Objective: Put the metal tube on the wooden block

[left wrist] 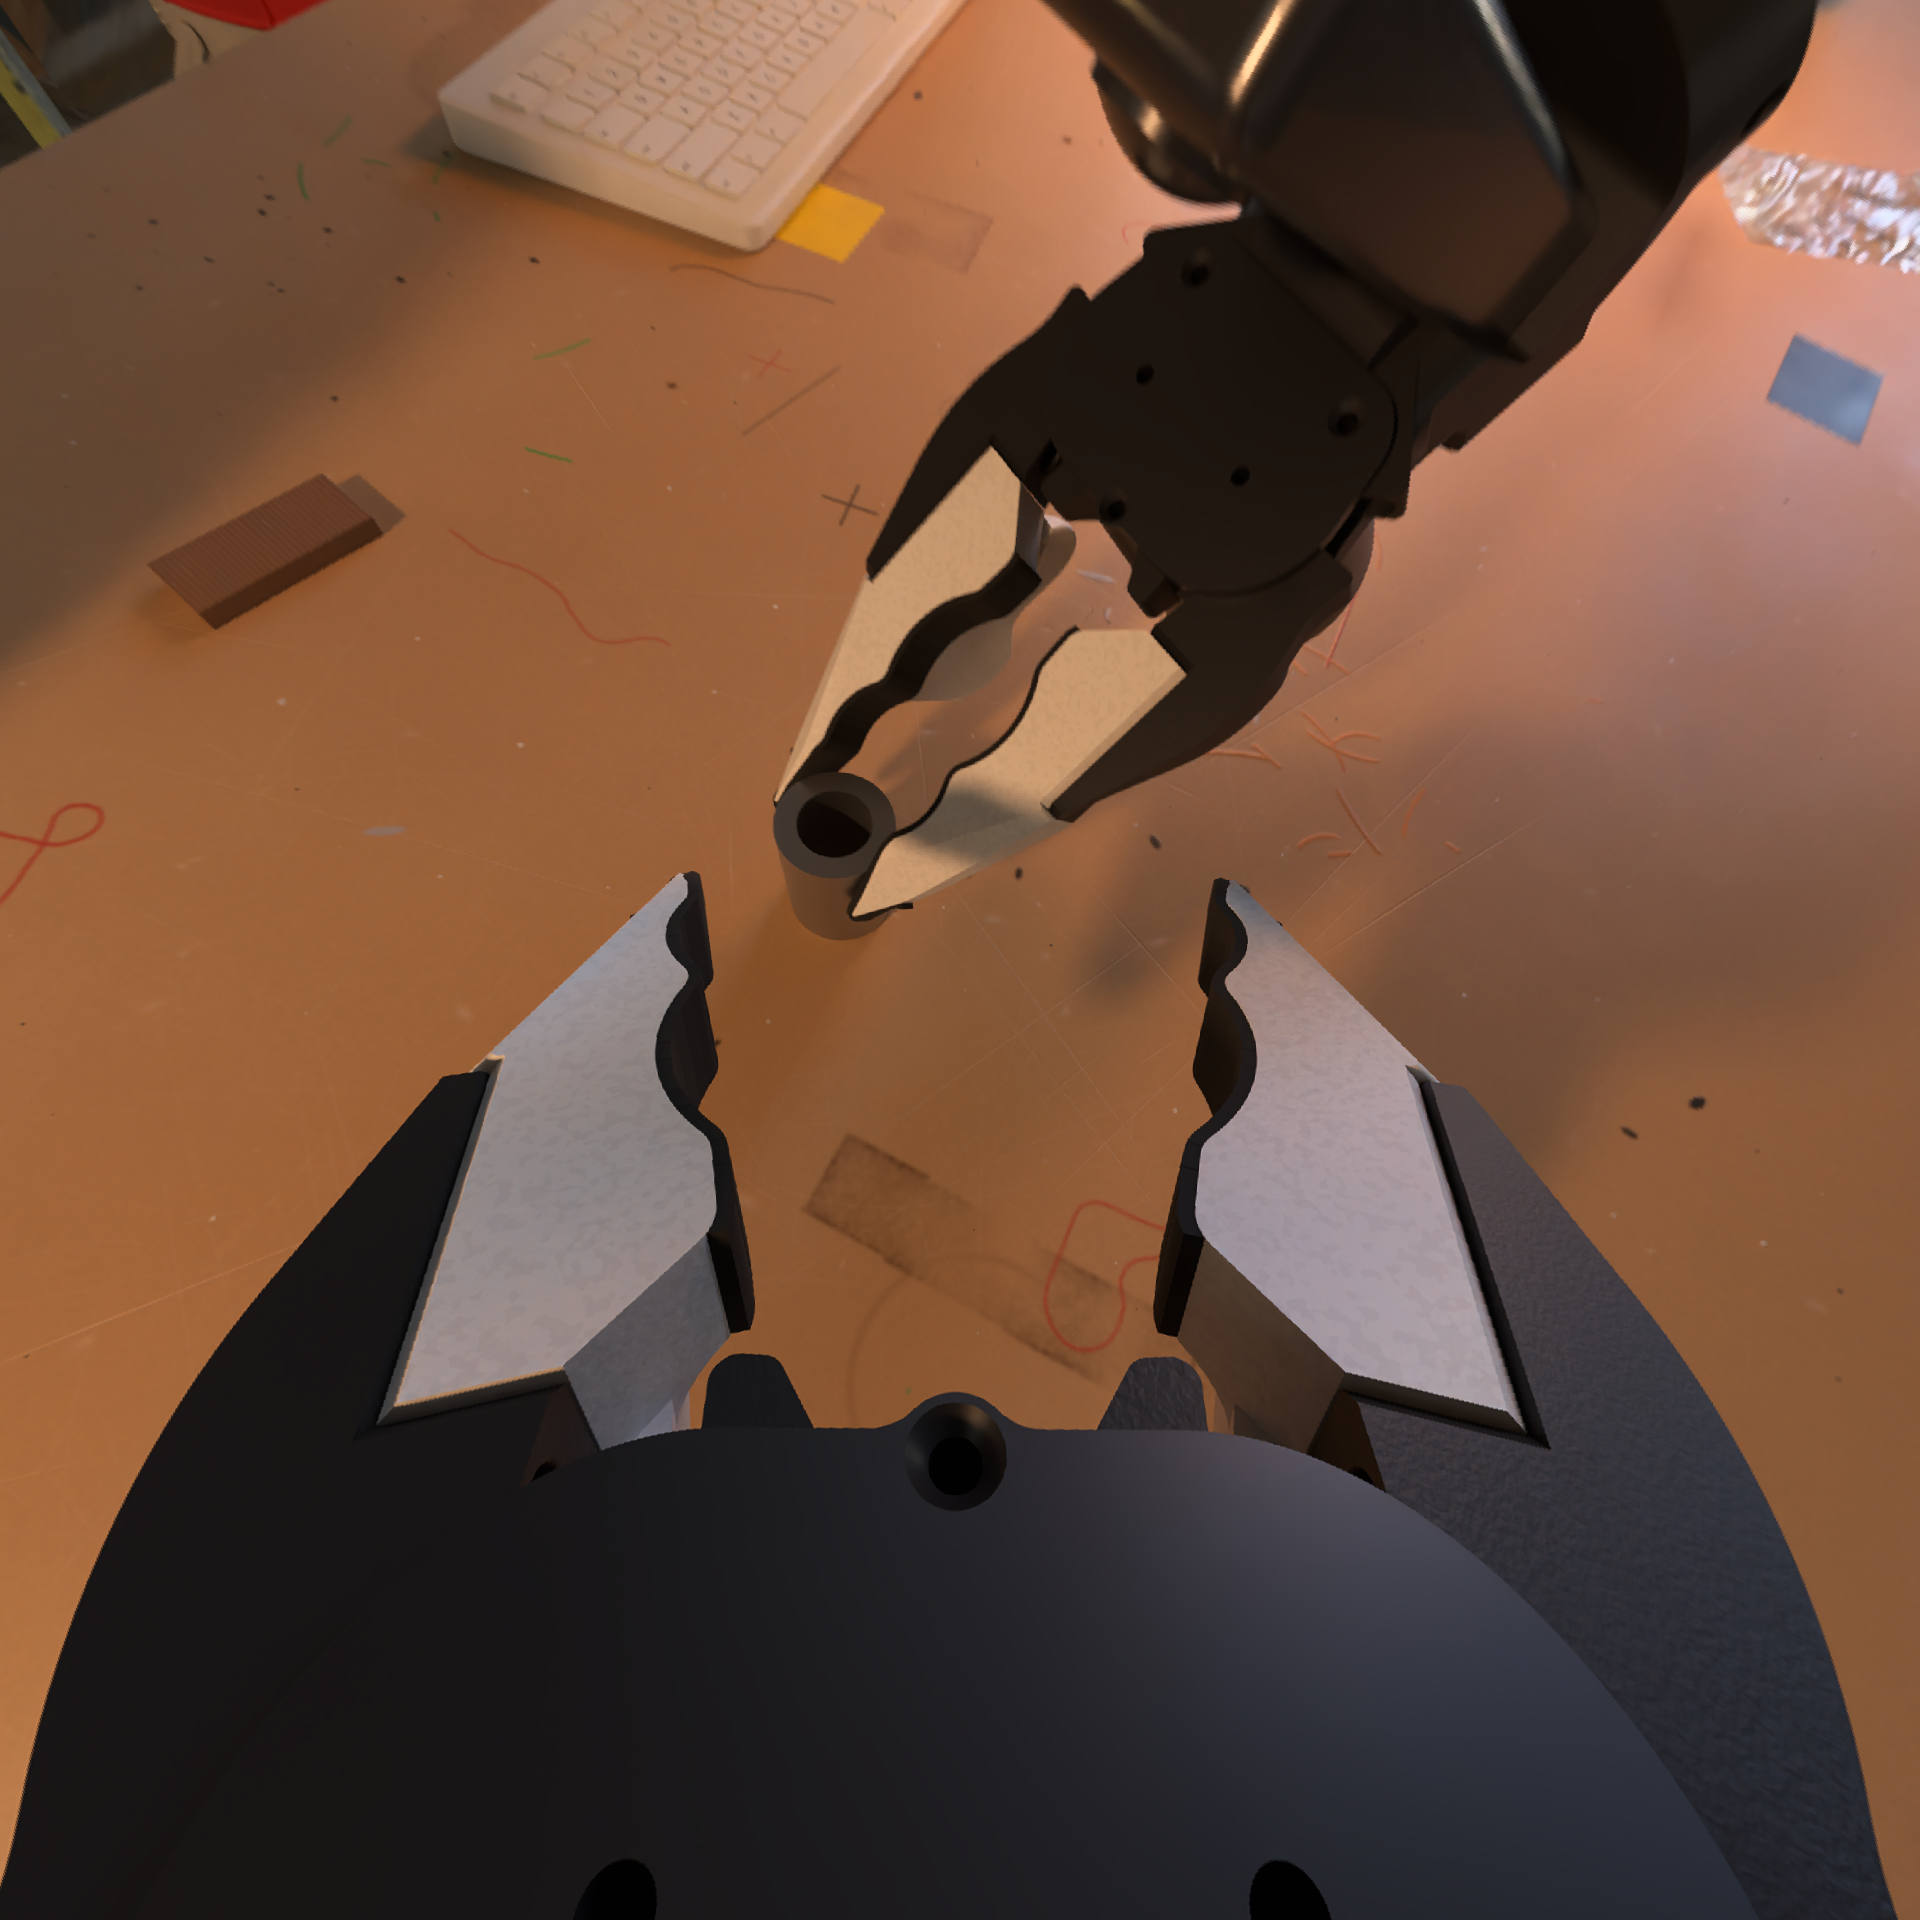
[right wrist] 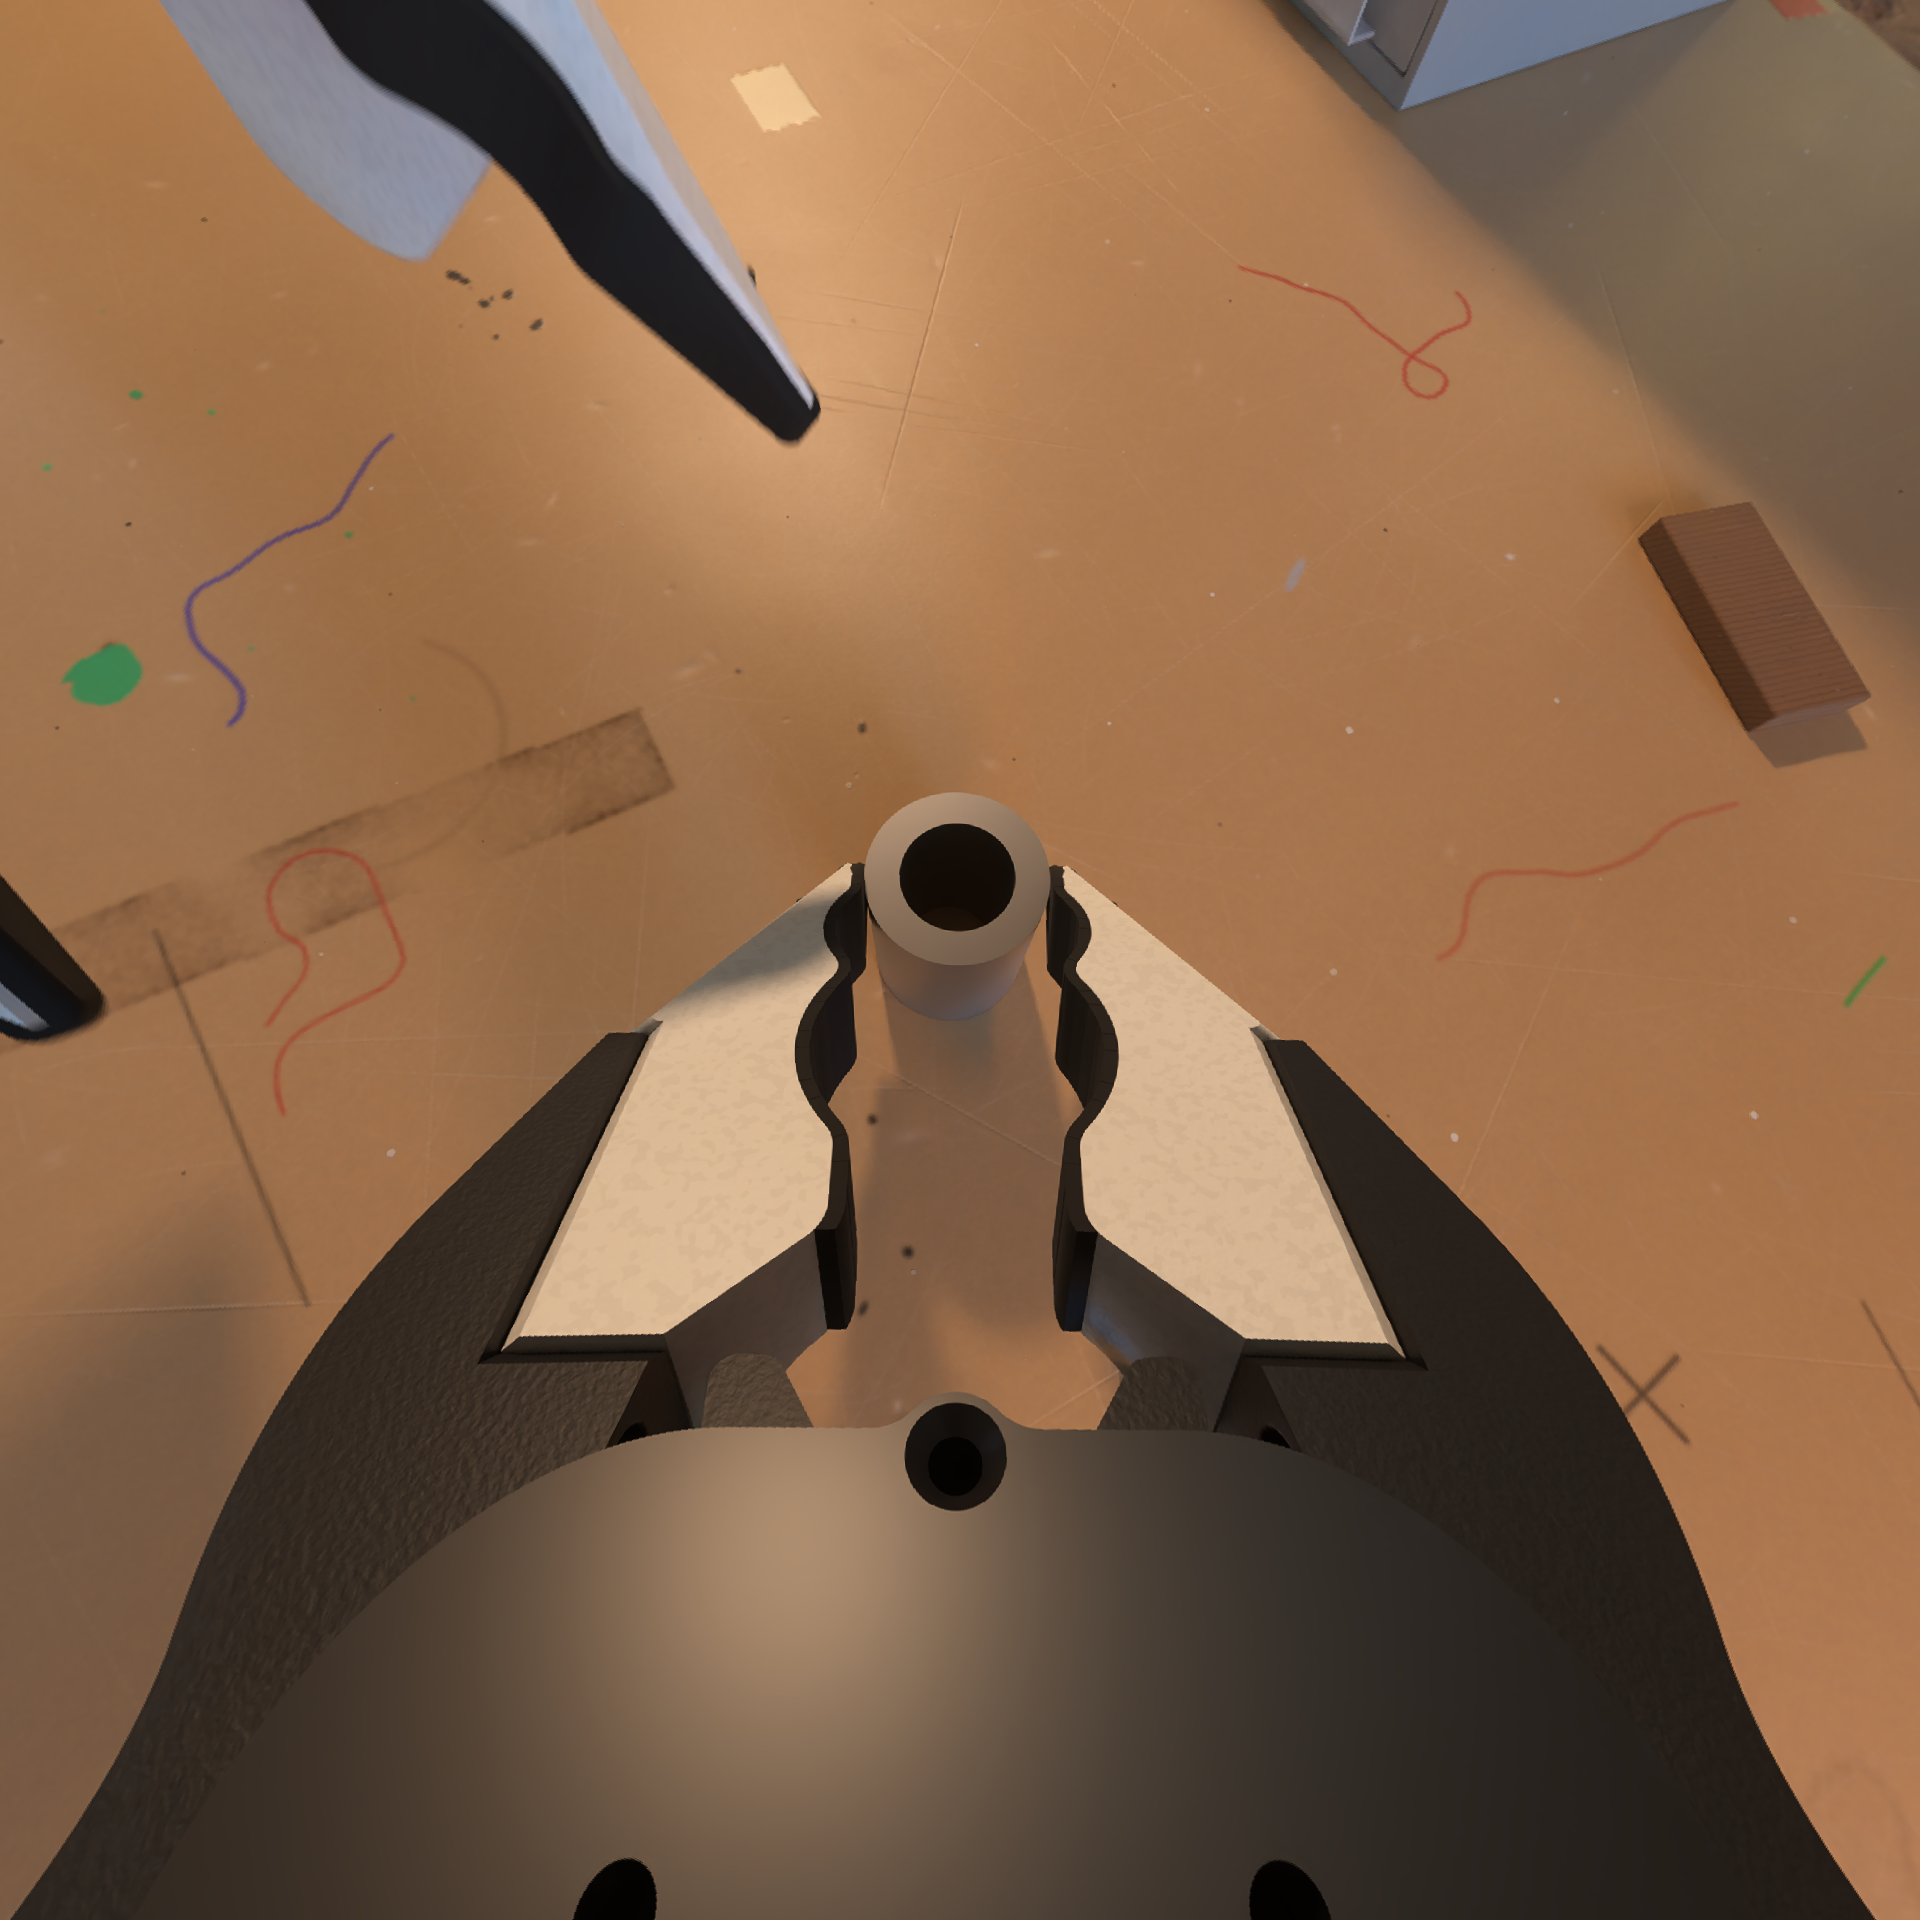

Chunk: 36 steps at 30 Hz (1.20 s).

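Note:
The metal tube (right wrist: 956, 904), a short grey cylinder with a dark bore, stands upright on the orange table (right wrist: 1143, 520). My right gripper (right wrist: 956, 883) is shut on it, with a fingertip pressed to each side near its top. In the left wrist view the tube (left wrist: 831, 831) sits between the right gripper's pale fingers (left wrist: 935, 582). My left gripper (left wrist: 956, 894) is open and empty, just short of the tube. The wooden block (left wrist: 265, 551), a flat brown slab, lies far to the left there, and at the right in the right wrist view (right wrist: 1751, 613).
A white keyboard (left wrist: 675, 94) lies at the far side with a yellow patch (left wrist: 831, 220) beside it. Crumpled foil tape (left wrist: 1829, 213) is at the far right. A grey box (right wrist: 1507, 42) stands at the top right. The left gripper's fingers (right wrist: 644, 208) hang over the table.

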Each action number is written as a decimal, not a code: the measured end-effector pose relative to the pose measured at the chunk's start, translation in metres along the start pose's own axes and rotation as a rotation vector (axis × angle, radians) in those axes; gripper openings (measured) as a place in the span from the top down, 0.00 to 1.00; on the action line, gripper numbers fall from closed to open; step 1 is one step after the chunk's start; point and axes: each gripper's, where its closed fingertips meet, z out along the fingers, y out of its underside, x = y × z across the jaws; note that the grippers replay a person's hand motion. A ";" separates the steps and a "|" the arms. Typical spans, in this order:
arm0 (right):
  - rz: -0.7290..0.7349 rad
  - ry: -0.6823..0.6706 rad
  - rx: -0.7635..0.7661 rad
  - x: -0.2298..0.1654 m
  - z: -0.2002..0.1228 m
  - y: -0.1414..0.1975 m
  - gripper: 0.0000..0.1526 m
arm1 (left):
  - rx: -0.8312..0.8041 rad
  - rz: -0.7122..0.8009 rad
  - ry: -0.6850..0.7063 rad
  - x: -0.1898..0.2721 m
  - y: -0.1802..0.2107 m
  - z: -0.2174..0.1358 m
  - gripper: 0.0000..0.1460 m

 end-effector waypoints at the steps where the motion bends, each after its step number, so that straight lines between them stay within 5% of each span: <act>1: -0.002 0.002 0.000 0.000 0.000 0.000 0.78 | 0.011 -0.008 0.001 -0.001 -0.002 -0.003 0.35; 8: -0.004 0.003 0.007 0.000 0.000 0.000 0.78 | 0.102 -0.019 -0.036 -0.023 -0.012 -0.013 0.35; 15: -0.012 0.015 0.014 0.000 0.000 -0.001 0.78 | 0.370 -0.013 -0.137 -0.070 -0.035 -0.020 0.35; 27: 0.007 0.025 0.030 0.005 -0.005 -0.006 0.78 | 0.393 -0.071 -0.105 -0.115 -0.020 0.003 0.35; 31: 0.041 0.021 0.055 0.027 -0.025 -0.018 0.78 | 0.456 -0.091 -0.142 -0.123 -0.017 -0.005 0.36; 36: 0.036 0.094 0.047 0.099 -0.034 -0.045 0.78 | 0.493 -0.124 -0.143 -0.129 -0.015 -0.011 0.37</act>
